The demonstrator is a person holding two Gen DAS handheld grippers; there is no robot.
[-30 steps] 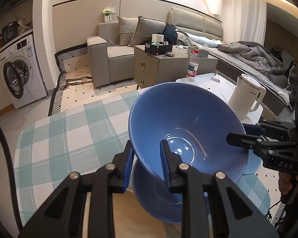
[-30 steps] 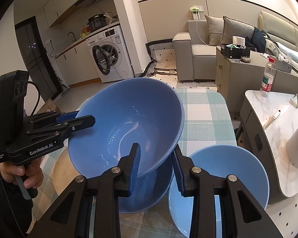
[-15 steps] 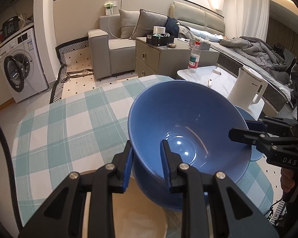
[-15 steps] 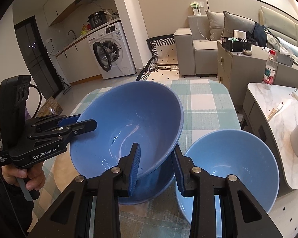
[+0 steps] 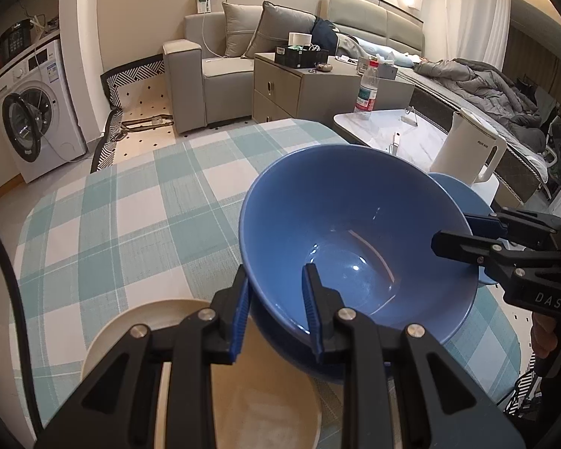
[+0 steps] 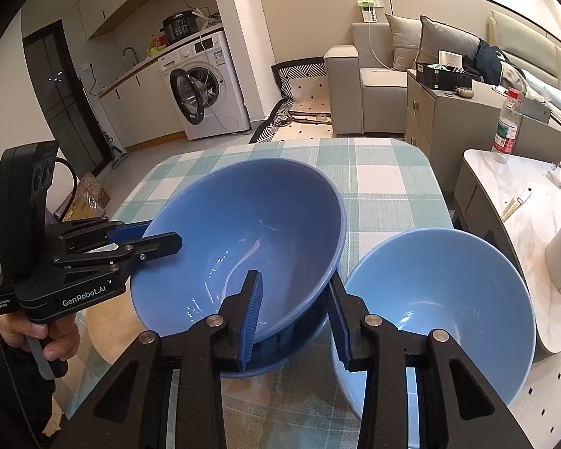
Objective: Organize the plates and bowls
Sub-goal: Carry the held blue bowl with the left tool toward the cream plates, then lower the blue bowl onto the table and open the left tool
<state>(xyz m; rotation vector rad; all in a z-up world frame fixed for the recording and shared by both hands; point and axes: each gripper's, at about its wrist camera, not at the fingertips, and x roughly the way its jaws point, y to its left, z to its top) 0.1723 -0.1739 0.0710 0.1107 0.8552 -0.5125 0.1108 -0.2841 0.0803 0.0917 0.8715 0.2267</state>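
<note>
Three bowls, one plate, two grippers on a checked table.
Table [image 5: 112, 224]: checked cloth; carries everything listed.
Plate [image 5: 123, 336]: cream, flat, at the near left edge, just beside the stacked bowls.
Upper bowl [image 6: 243, 239]: dark blue, held tilted by both rims, seated in the lower bowl.
Lower bowl [image 6: 280, 359]: dark blue, mostly hidden underneath.
Third bowl [image 6: 441, 299]: lighter blue, standing alone, just right of the stack.
Left gripper [image 5: 276, 310]: narrow, clamped on the upper bowl's near rim.
Right gripper [image 6: 295, 307]: jaws have just been opening, rim between them, outer pad looks clear.
Risk: with one side freed and the bowl tilted, it may rock or slide off-centre, knocking the third bowl.
</note>
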